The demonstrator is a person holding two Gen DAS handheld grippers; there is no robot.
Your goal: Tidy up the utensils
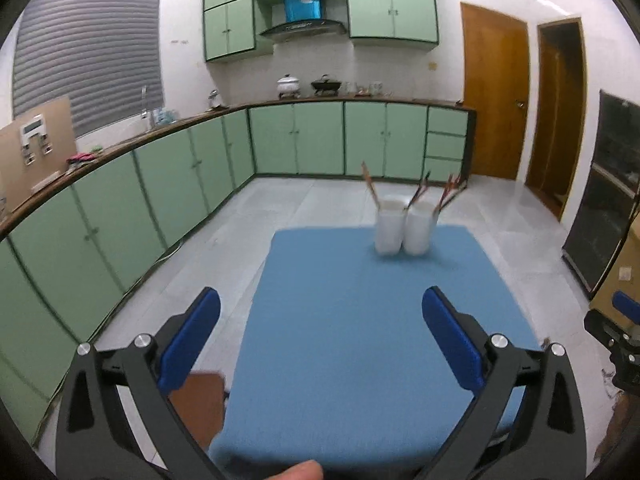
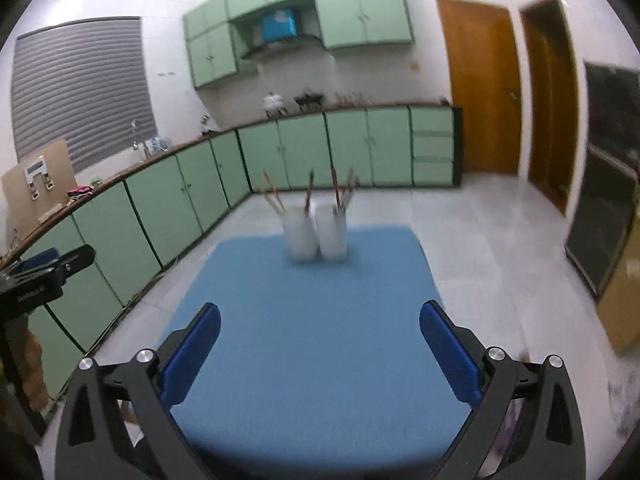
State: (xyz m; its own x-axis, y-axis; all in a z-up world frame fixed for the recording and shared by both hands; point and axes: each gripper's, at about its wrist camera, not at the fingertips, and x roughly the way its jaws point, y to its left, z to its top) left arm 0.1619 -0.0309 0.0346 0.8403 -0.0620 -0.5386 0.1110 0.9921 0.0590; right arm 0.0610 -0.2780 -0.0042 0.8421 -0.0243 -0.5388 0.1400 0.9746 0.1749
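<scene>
Kitchen — green cabinets [image 1: 360, 136], range hood [image 1: 303, 29].

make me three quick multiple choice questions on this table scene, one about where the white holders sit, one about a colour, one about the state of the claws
1. Where do the two white holders stand?
A. side by side at the far end of the cloth
B. on the kitchen counter
C. on the floor by the door

2. What colour is the cloth on the table?
A. red
B. blue
C. white

3. What state are the left claw and the right claw in?
A. both shut on a utensil
B. one open, one shut
C. both open and empty

Answers:
1. A, the holders stand next to each other at the cloth's far edge, with utensils sticking out.
2. B, the cloth shows blue in both views.
3. C, each claw's blue pads stand wide apart with only cloth between them.
</scene>
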